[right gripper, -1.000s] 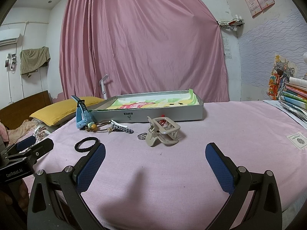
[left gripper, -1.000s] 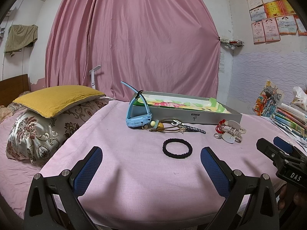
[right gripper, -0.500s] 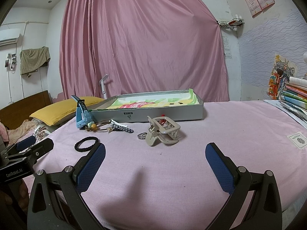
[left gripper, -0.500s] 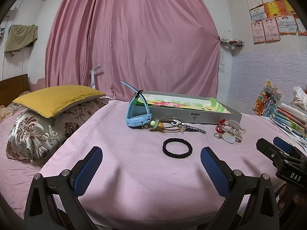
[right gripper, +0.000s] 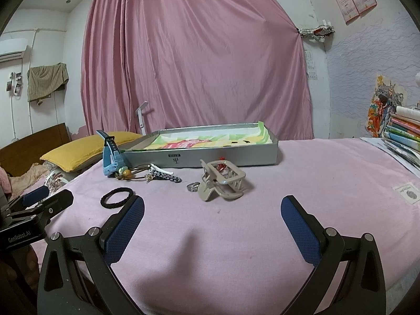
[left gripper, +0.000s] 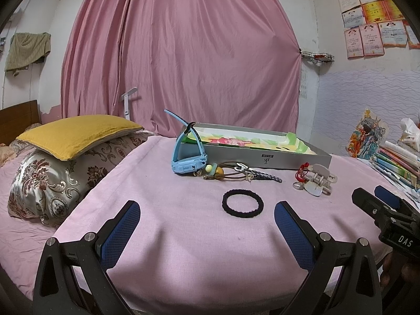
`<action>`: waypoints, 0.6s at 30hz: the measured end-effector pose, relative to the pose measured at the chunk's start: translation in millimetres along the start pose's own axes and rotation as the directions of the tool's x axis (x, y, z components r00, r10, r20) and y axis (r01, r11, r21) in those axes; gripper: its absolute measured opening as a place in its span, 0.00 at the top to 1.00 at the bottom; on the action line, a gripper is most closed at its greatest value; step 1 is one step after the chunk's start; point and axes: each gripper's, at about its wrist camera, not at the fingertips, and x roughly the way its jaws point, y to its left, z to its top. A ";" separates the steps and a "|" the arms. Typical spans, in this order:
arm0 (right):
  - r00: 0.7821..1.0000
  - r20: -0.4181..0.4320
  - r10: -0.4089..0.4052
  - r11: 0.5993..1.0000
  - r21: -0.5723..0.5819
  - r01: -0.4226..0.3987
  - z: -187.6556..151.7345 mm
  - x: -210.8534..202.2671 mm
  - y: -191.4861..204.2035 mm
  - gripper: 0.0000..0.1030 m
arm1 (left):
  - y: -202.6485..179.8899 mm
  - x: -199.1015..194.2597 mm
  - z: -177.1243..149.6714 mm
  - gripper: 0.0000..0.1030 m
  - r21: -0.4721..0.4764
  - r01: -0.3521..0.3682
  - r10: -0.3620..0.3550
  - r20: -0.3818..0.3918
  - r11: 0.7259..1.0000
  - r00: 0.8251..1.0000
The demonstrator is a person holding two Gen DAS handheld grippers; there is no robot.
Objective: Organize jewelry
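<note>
While I held both claws low over the pink bedspread, neither pinched anything — the left claw and the right claw both stood spread wide, I judged to leave room for a first pick. The black fabric hair ring lay just ahead of the left claw, toward its right finger. Ahead of the right claw sat the beige plastic claw clip, a small silver ring touching its left side. Farther ahead, the blue plastic watch leaned against the shallow grey metal box — lined with colourful paper, otherwise seemingly holding no jewelry yet.
</note>
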 end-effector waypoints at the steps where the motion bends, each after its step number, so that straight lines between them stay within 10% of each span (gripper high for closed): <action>1: 1.000 0.004 0.002 1.000 -0.003 -0.002 1.5 0.2 -0.4 0.01 | -0.5 -0.5 0.9 0.00 0.000 0.006 -0.006 -0.001 1.000 1.000; 10: 0.995 -0.091 0.040 0.996 -0.081 -0.048 35.8 21.6 -7.9 0.01 | -2.7 33.4 12.1 0.00 -0.025 0.118 -0.120 -0.146 0.993 0.982; 18: 0.937 -0.323 0.136 0.989 -0.004 -0.145 48.8 76.1 -26.6 0.02 | -6.0 77.7 16.4 0.17 -0.062 0.156 -0.167 -0.339 0.986 0.926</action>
